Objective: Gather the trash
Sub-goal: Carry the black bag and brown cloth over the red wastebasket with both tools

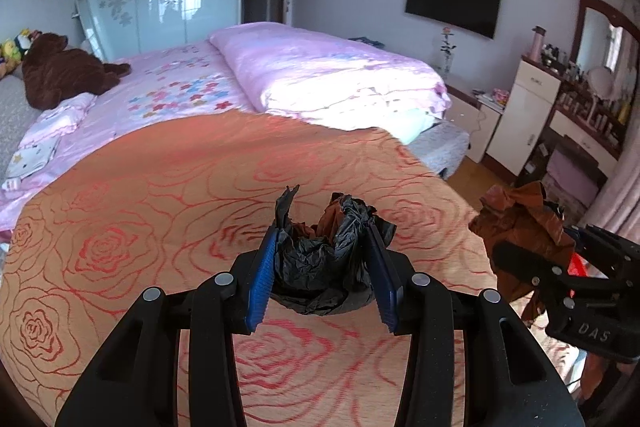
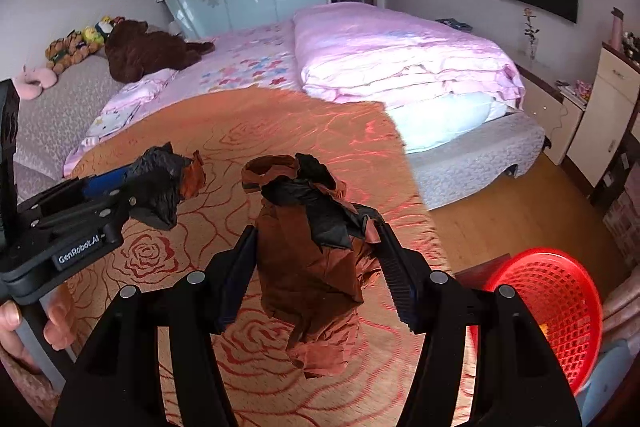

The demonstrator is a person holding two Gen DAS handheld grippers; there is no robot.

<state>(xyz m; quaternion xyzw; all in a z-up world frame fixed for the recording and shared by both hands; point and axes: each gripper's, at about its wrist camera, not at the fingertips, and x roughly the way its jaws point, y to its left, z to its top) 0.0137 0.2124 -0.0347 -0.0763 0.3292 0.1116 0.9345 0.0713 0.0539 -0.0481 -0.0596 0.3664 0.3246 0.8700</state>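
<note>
My left gripper (image 1: 322, 247) is shut on a crumpled black plastic wad (image 1: 320, 267) with a bit of brown paper in it, held just above the orange rose-patterned cloth (image 1: 160, 227). It also shows in the right wrist view (image 2: 160, 183). My right gripper (image 2: 316, 247) is shut on a crumpled brown paper wad (image 2: 312, 279) with a black plastic scrap on top, lifted over the cloth. That wad also shows in the left wrist view (image 1: 516, 223). A red mesh basket (image 2: 548, 311) sits low at the right.
Beyond the orange cloth (image 2: 280, 131) lies a bed with a pink quilt (image 2: 400, 55) and a brown teddy bear (image 2: 152, 49). White cabinets (image 2: 600, 119), a dresser (image 1: 592, 95) and wooden floor (image 2: 500, 223) are at the right.
</note>
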